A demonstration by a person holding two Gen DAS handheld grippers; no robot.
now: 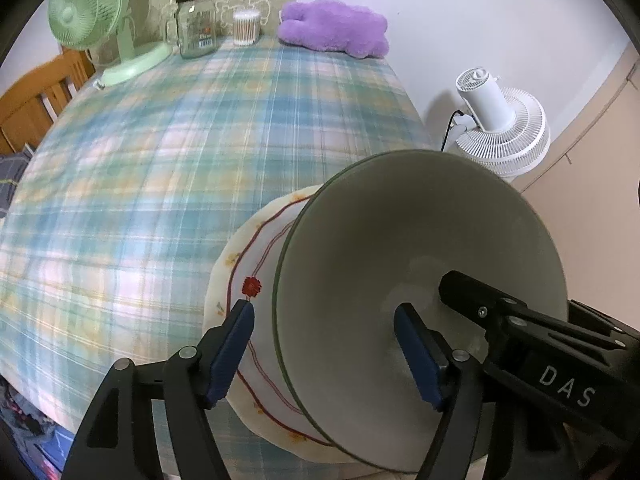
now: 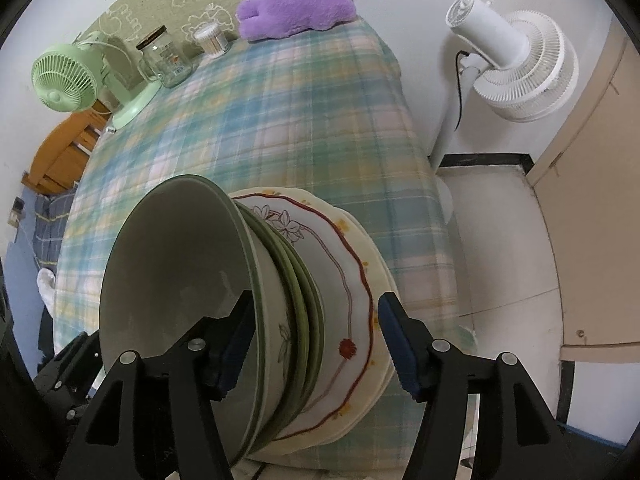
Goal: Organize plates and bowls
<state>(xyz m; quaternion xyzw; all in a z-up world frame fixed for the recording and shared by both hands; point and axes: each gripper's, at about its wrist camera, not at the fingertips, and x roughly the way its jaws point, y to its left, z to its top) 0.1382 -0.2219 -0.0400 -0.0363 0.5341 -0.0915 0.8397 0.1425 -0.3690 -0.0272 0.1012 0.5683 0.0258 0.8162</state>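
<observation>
Two wrist views look down at a stack of dishes near the close edge of a table covered in a blue, green and pink plaid cloth.

Your left gripper has its blue pads spread wide. They straddle the near-left rim of the top bowl, one pad outside over the plates and one inside the bowl; neither appears to press on it. Your right gripper is also spread wide across the opposite side of the stack, one finger inside the bowl and the other just outside the plates. It appears to grip nothing.

The pale green bowl sits nested on more green-rimmed bowls, all resting on white scalloped plates with a dark red line and small flowers. The stack lies directly between both sets of fingers, so both hands are equally close; lifting straight up and away should clear it.

In the left view, the right gripper's black body shows white letters "DAS". The label on the far glass jar is too small to read.
</observation>
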